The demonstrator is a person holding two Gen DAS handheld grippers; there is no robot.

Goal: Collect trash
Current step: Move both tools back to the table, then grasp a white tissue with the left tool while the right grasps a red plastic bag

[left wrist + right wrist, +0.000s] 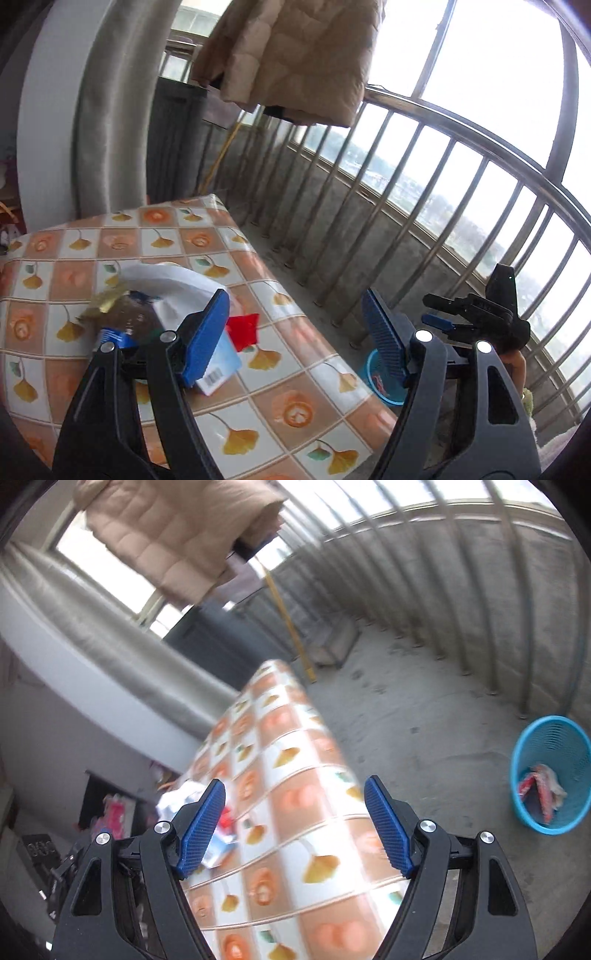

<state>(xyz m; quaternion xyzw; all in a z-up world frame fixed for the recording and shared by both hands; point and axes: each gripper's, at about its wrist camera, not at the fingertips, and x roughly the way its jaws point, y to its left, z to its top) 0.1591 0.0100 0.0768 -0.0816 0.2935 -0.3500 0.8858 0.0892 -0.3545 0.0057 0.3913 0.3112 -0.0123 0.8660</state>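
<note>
My left gripper [295,306] hangs open above the table [280,410] with nothing between its blue pads. Just left of its left finger lies a heap of trash: crumpled white paper [173,280], a gold wrapper [103,301], a red wrapper [243,328] and a white card with a barcode [218,369]. My right gripper [295,794] is also open and empty, over the table's right side; in the left wrist view it shows at the right [434,312]. The trash heap [184,799] shows blurred behind its left finger. A blue basket [550,775] on the floor holds red wrappers and paper.
The table wears a tiled oilcloth with orange flowers and yellow leaves [295,760]. A metal railing [406,206] rings the concrete balcony floor [406,716]. A beige quilted coat [295,55] hangs overhead. A yellow pole [291,627] leans at the back. The basket [384,387] peeks out past the table edge.
</note>
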